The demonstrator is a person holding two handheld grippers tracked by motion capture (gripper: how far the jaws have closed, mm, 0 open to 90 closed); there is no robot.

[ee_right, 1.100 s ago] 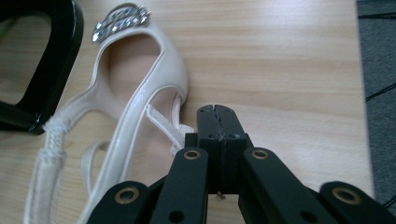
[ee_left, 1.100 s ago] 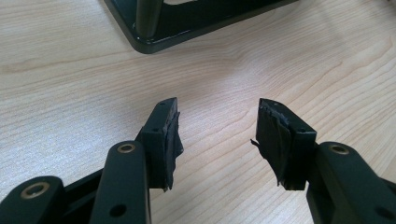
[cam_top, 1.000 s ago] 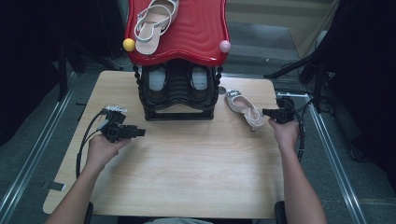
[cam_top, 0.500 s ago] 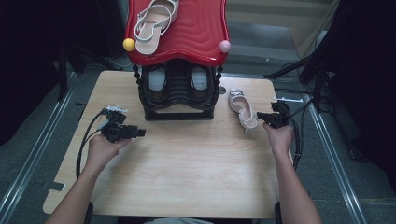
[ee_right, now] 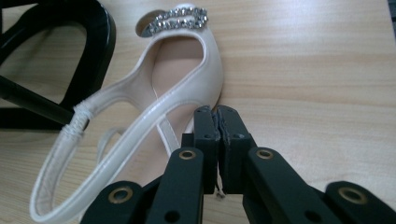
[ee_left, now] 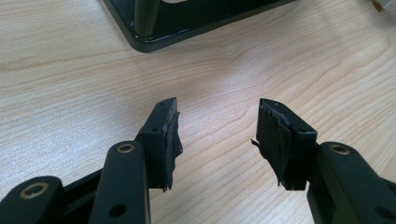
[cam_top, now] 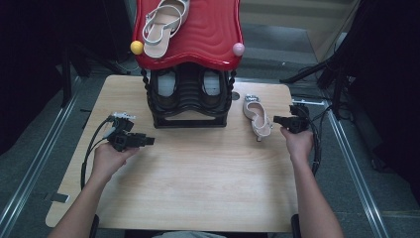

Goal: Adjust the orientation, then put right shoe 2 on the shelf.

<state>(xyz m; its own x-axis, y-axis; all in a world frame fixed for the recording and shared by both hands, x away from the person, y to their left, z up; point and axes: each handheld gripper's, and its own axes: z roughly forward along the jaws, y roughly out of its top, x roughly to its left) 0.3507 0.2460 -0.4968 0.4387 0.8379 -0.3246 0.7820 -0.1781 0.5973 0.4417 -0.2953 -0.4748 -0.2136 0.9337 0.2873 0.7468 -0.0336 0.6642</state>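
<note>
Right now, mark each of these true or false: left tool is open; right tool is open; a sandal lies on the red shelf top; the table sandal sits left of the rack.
1. The left tool is open: true.
2. The right tool is open: false, its jaws are shut together beside the beige sandal.
3. A sandal lies on the red shelf top: true.
4. The table sandal sits left of the black rack: false, it lies to its right.
</note>
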